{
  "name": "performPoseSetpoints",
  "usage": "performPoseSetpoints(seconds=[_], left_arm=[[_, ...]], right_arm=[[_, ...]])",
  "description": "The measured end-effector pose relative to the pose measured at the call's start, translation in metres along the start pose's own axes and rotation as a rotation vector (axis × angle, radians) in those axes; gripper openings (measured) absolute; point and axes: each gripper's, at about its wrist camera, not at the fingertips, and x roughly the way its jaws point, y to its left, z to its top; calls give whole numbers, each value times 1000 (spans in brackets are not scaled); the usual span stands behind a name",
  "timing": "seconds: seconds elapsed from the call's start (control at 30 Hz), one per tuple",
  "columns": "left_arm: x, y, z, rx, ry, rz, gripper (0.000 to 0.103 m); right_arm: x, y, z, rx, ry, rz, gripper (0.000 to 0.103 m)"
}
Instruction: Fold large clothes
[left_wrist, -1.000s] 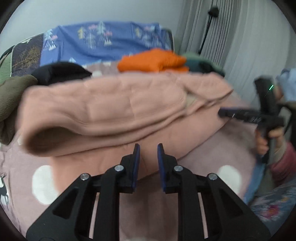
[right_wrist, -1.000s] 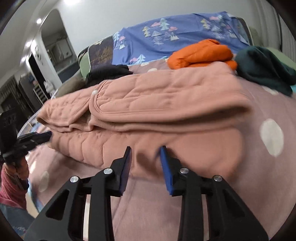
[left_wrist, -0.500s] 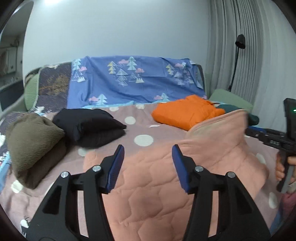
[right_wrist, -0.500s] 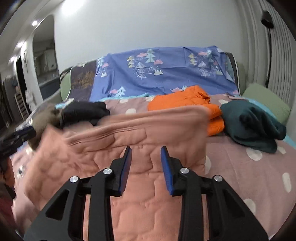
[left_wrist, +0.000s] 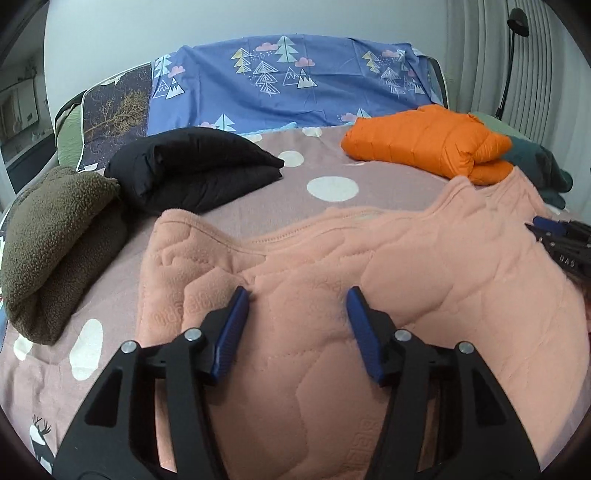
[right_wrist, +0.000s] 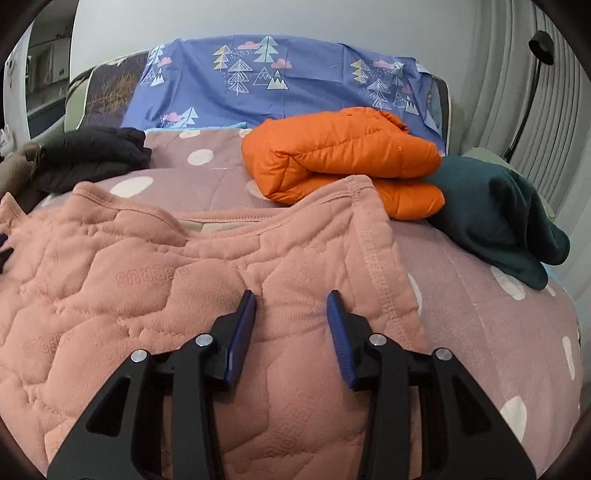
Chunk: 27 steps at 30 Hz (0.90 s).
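Garment (left_wrist: 369, 266) lies flat, long axis running crosswise.

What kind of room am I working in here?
Likely a bedroom: a bed with a polka-dot bedspread, a tree-print sheet over its headboard, and curtains beside it.

A home bedroom: a bed (left_wrist: 332, 170) with polka-dot cover, patterned pillows (left_wrist: 295, 77), curtains (right_wrist: 517, 92) behind.

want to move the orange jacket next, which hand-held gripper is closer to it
Right. The right hand-held gripper sits over the pink garment's corner just below the orange jacket. The left hand-held gripper is over the garment's other end, with the jacket far off to its right.
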Motion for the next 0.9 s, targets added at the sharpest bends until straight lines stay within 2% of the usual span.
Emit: performPoseSetpoints(seconds=[0.07,0.1,0.17,0.23,0.33,0.4,0.43,0.47,0.5,0.53,0.6,0.67,0.9], left_arm=[[-13,-2,6,-15,-31,0,55],[-21,-4,13,-38,-51,-18,50],[-30,-12,26,-76,-76,-106,46],[-33,-29,33,-64,-75,-145,44],[-20,-53,49,-32,-68,-155,40],[2,-61,56,-58,-21,-200,40],[18,-64,55,-66,15,-199,40],[42,-69,51,-60,74,-163,41],[64,-70,45,-54,132,-132,43],[87,-72,37,-55,184,-111,43],[89,-79,43,-19,179,-71,43],[93,-86,43,15,184,-34,43],[83,-80,43,-5,157,-59,43]], right_arm=[[-10,-5,7,43,-4,13,42],[-18,-4,11,68,-12,18,42],[-32,7,22,94,-38,60,43],[-38,24,36,70,-54,119,43],[-37,50,49,42,-70,175,43],[-23,59,52,41,-56,196,43],[-7,62,50,45,-15,170,43],[7,64,47,52,29,138,44],[32,60,37,81,92,133,46],[49,55,29,121,118,162,46],[44,50,30,148,95,177,46],[43,55,29,127,87,157,46],[33,55,28,122,65,157,46]])
